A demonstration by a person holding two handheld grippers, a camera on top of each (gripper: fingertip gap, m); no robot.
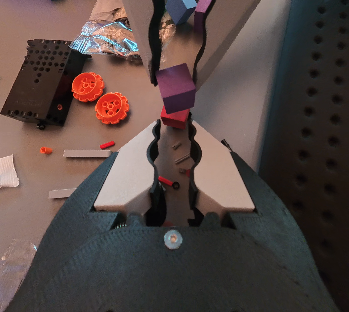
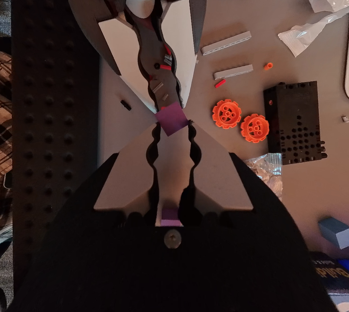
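Observation:
My left gripper point(image 1: 174, 119) is at the bottom of its view, shut on a red block point(image 1: 174, 118) low over the table. A purple cube point(image 1: 175, 87) sits on top of the red block, turned at an angle to it. My right gripper point(image 1: 174, 78) comes in from the far side and is shut on the purple cube. In the right wrist view my right gripper point(image 2: 173, 124) pinches the purple cube point(image 2: 171, 117) at its tips. The left gripper point(image 2: 170, 107) faces it from above, with only a sliver of the red block point(image 2: 162, 108) showing.
Two orange wheels point(image 1: 87, 86) point(image 1: 111, 107) and a black perforated box point(image 1: 37, 83) lie to the left. Grey beams point(image 1: 86, 153), small pins point(image 1: 165, 181), a plastic bag point(image 1: 105, 38), blue blocks point(image 1: 180, 5) and a tall purple block point(image 1: 202, 14) are scattered about. A perforated dark panel point(image 1: 311, 95) stands close on the right. The tips of one gripper are about 4 cm away from the tips of the other.

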